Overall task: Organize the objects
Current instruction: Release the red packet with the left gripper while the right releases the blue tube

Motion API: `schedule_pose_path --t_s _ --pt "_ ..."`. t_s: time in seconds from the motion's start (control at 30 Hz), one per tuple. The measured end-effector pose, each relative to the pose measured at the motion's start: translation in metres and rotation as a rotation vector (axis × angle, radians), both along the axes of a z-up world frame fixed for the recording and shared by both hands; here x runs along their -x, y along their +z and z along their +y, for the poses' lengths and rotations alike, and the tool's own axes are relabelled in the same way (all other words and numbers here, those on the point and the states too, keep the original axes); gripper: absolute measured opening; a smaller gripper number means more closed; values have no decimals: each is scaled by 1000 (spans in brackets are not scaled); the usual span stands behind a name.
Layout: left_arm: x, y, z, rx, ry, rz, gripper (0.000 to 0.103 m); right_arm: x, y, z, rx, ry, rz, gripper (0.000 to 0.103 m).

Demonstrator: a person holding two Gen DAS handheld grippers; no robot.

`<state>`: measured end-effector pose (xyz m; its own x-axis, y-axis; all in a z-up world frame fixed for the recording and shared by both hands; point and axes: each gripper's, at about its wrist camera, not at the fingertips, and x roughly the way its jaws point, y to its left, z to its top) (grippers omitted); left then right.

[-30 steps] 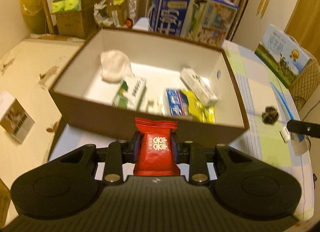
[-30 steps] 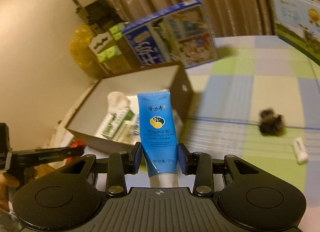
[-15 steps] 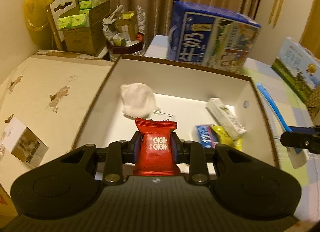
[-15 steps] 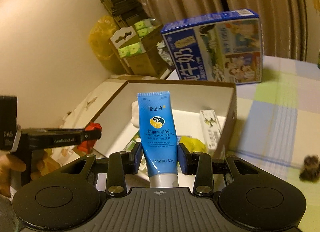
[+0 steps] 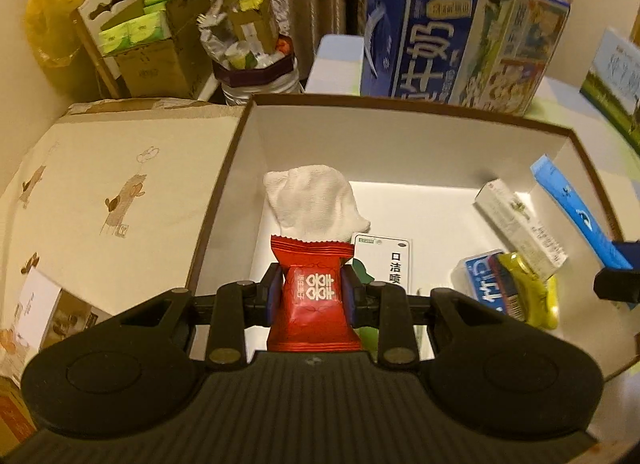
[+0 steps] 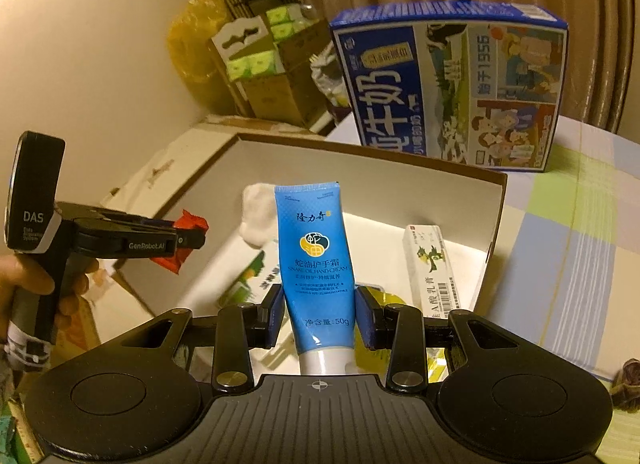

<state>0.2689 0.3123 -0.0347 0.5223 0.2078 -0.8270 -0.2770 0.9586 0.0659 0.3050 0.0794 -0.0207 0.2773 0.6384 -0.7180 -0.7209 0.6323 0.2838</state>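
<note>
Clamping a red crinkle-edged foil candy packet point(image 5: 313, 296) between its 2 blue pads, the left hand-held gripper point(image 5: 312, 294) hovers above the near-left part of a brown-rimmed, white-lined open cardboard box point(image 5: 400, 144). From the right wrist view the same left hand-held gripper point(image 6: 188, 240) shows from the side, a person's hand point(image 6: 36, 284) wrapped around its grip, with the red packet point(image 6: 188, 224) poking out over the box's left wall.

The right hand-held gripper point(image 6: 320, 316) is closed on a blue plastic hand-cream tube point(image 6: 316, 264), gripped low on its body and standing upright, white cap toward the camera. It hangs above the box's point(image 6: 460, 180) near side.

Inside the box lie a crumpled white cloth point(image 5: 316, 200) near the back left, a white card with black characters point(image 5: 384, 260) just in front of it, a white-and-green slim carton point(image 5: 520, 228) toward the right wall, and a blue-and-white pack point(image 5: 484, 276) touching a yellow foil sachet point(image 5: 536, 292) at the front right.

Behind the box stands a large blue printed milk carton case point(image 5: 460, 28) on the checked cloth-covered surface point(image 6: 568, 232). Left of the box lies a cream sheet printed with small animals point(image 5: 112, 192).
</note>
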Motion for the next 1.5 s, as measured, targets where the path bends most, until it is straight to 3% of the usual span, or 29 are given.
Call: schedule_pose_path --t_s 0.37,0.57,0.83,1.2,1.5 --pt "-37 -25 10 -20 -49 73 27 -26 -23 25 88 16 -4 35" --pt "-42 -24 12 -25 -56 58 49 -39 -37 39 131 31 1 35" --pt "-47 -24 11 -8 -76 64 55 -50 -51 56 170 65 -3 35" --pt "-53 -28 9 -1 -82 85 67 -58 -65 84 218 140 -83 35" --pt "-52 -27 6 6 -87 81 69 -61 -60 82 152 108 -24 37"
